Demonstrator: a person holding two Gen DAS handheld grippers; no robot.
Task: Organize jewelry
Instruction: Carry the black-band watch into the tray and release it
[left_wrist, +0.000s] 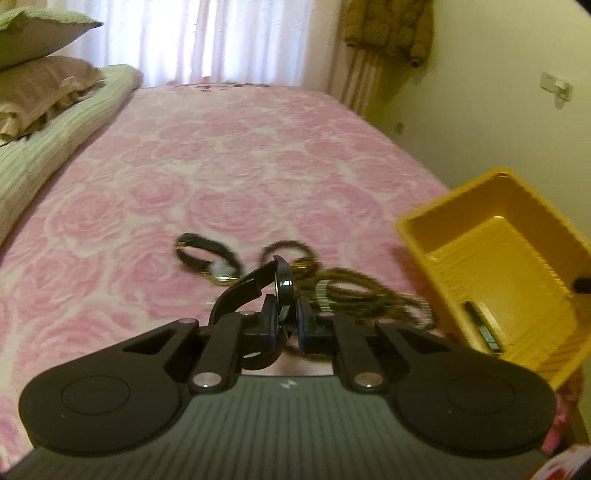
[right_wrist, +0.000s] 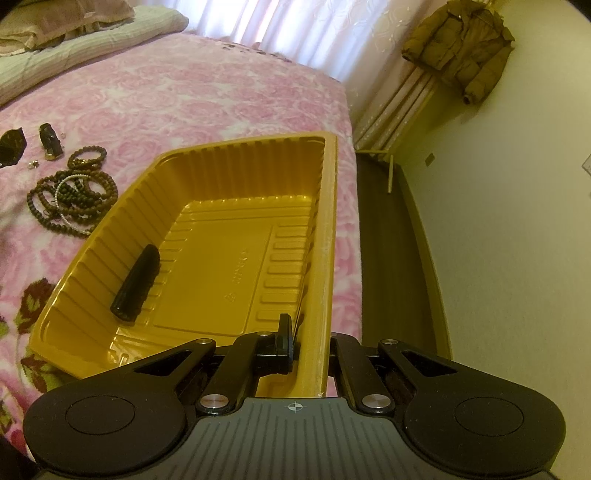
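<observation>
A black watch (left_wrist: 282, 286) sits clamped on edge between the pads of the left tool (left_wrist: 284, 317), its strap (left_wrist: 240, 291) curling out to the tool's left and looping beneath it. The watch is off the bed (left_wrist: 258, 155), held just above the pile of jewelry.

The grip is on the thin rim of the case, so the watch could twist or slip out if swung quickly, and the dangling strap could snag the bead strings (left_wrist: 362, 295) lying directly ahead of and below the tool and drag them along. A second watch (left_wrist: 207, 254) lies ahead and to the left.

The yellow tray (left_wrist: 498, 258) stands to the right of the left tool, tilted. The right tool (right_wrist: 310, 347) is closed on the tray's near wall, holding it up. One dark item (right_wrist: 138, 286) already lies inside, ahead and left of that tool. If that pinch on thin plastic slackens, the tray could tip and spill.
</observation>
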